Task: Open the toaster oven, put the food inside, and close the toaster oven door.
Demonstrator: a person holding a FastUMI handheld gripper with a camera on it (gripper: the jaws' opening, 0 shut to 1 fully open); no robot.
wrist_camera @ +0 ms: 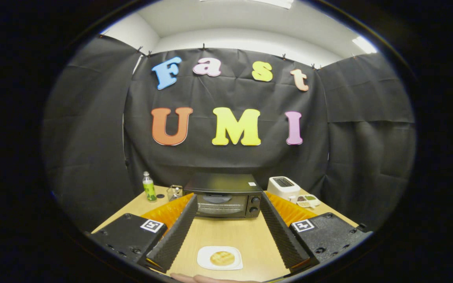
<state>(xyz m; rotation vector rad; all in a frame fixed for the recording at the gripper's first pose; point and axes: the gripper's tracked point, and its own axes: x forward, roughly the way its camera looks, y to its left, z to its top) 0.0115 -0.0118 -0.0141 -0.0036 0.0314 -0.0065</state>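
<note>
**Stage: approach, toaster oven door not yet opened**

The gripper (226, 232) is hovering above the wooden table (226, 236), its two ribbed fingers (175, 236) spread wide and gripping nothing. The black toaster oven (223, 195) is standing at the table's far edge, centred beyond the fingertips, and its glass door is closed. One round piece of bread (222, 258) is lying on one white plate (219, 258) at the near edge, between the finger bases.

By judgement, the opening step is in hand. The next move calls for advancing the fingers to the top of the door, closing on or hooking its handle, and swinging it downward. The handle itself is too small to make out.

Count of other items at the far edge:
- one green bottle (149, 187), far left corner;
- one small clear container (175, 192), beside the oven;
- one white pop-up toaster (284, 186), right of the oven;
- one divided snack dish (307, 201), far right corner.
</note>
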